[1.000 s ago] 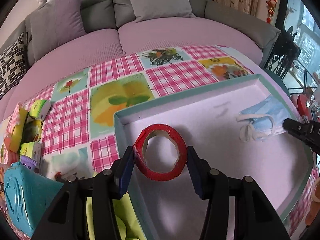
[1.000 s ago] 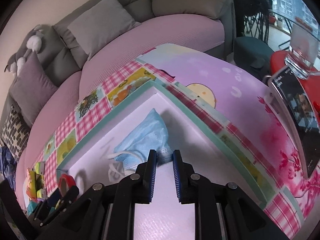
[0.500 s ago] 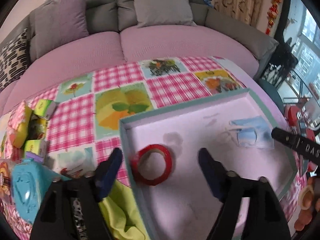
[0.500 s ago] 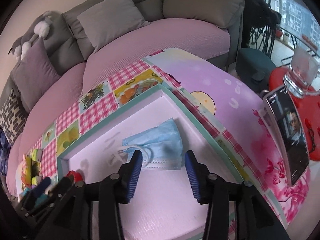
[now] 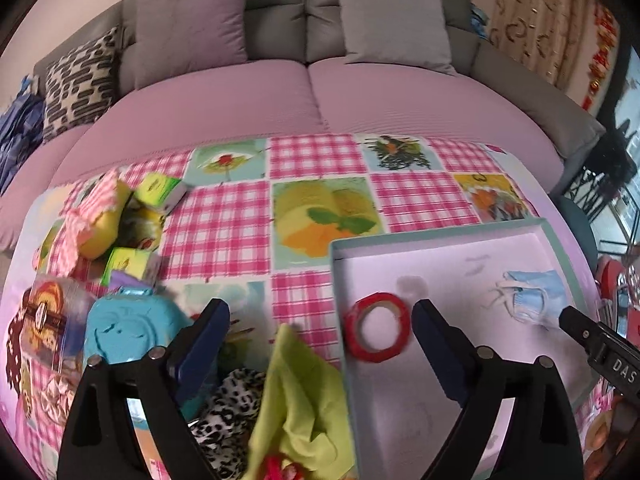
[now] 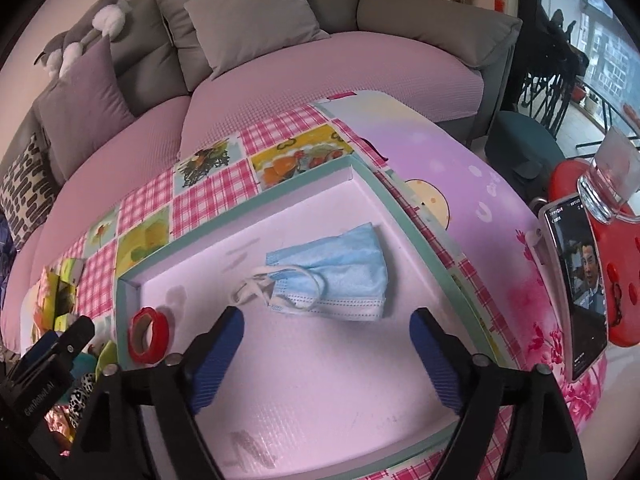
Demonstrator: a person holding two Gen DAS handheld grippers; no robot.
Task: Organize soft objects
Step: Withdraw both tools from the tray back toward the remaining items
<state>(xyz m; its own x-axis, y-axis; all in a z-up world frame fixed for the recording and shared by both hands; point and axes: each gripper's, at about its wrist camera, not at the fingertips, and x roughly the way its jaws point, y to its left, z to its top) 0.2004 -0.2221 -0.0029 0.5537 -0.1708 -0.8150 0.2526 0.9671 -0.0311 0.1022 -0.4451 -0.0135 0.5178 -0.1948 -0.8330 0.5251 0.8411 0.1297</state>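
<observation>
Nearest the left camera, the left tool [image 5: 320, 344] stands spread wide with nothing between its pads; its jaws have just been opening, and the red tape roll [image 5: 378, 329] it pinched a second ago now lies flat on the floor of the tray [image 5: 440, 236], just inside the tray's left wall. Below that tool a lime-green cloth [image 5: 304, 396] and a leopard-print cloth [image 5: 224, 412] sit heaped on the desk, outside the tray (likely the next soft things to be sorted).

In the right view the right tool [image 6: 324, 340] is likewise wide apart and empty, its jaws having just been opening. The blue face mask [image 6: 340, 272] rests on the tray floor near the far right corner, clear of both pads, its ear loops trailing left.

So both items read as delivered, and both releases look finished.

Against the earlier frames, each tool has drawn back and up: the roll, once upright between the pads, has tipped flat, and the mask, once at the right pads' tips, now lies well ahead of them.

Farther off, small boxes [image 5: 160, 196] crowd the checked tablecloth [image 5: 220, 236], with the sofa [image 5: 360, 92] beyond.
</observation>
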